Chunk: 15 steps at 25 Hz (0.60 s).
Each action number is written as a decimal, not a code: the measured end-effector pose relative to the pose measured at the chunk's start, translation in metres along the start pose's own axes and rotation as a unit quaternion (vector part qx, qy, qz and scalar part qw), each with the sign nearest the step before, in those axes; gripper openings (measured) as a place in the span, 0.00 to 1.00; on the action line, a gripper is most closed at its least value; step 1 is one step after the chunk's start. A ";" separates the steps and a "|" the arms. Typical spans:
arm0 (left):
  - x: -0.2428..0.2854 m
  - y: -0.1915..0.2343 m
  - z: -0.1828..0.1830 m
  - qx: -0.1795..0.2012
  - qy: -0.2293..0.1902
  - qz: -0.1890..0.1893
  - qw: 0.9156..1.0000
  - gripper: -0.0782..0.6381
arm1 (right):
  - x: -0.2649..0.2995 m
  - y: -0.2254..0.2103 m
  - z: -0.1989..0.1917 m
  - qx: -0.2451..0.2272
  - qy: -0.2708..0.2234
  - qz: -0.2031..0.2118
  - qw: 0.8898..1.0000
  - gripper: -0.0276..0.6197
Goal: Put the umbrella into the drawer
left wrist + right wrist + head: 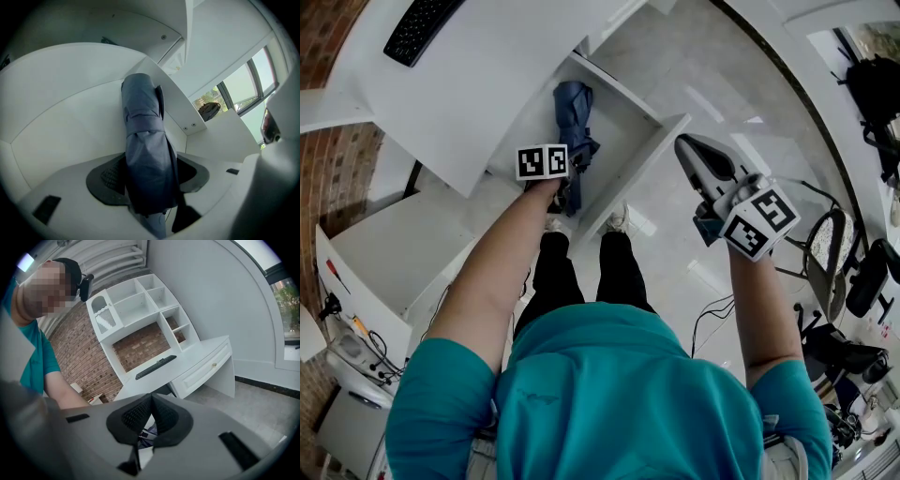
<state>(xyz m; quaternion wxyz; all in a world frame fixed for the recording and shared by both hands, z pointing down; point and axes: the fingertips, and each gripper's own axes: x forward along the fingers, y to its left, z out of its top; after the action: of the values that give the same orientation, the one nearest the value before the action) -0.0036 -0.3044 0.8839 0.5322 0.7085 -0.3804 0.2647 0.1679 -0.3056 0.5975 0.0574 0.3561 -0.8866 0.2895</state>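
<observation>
The right hand-held gripper (150, 399) has its dark ribbed pads meeting at the tips, with nothing between them. Beyond it stands a white bench (197, 357) with a black keyboard (155, 367) on top, a knobbed drawer front (206, 367) below its edge, and a white shelf unit (140, 305) rising from its back against a brick wall (89, 357). Left of the bench is a person's teal sleeve (40, 357).

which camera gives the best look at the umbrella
The left gripper view: the umbrella fills its centre, close up. The head view shows it small in the open drawer; the right gripper view shows it barely, if at all.
</observation>
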 end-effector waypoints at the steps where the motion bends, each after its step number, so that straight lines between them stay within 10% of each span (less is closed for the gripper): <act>1: 0.000 -0.001 0.000 0.000 -0.001 -0.005 1.000 0.47 | 0.000 0.000 0.000 0.000 0.000 -0.001 1.000 0.08; 15: -0.086 -0.047 0.016 0.122 -0.050 -0.010 0.991 0.52 | 0.005 0.043 0.034 -0.026 0.004 0.006 1.000 0.08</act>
<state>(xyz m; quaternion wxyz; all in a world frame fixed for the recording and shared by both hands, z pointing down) -0.0140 -0.2903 0.7862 0.4245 0.7845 -0.3639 0.2683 0.1392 -0.3025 0.5506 0.0684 0.3479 -0.8958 0.2679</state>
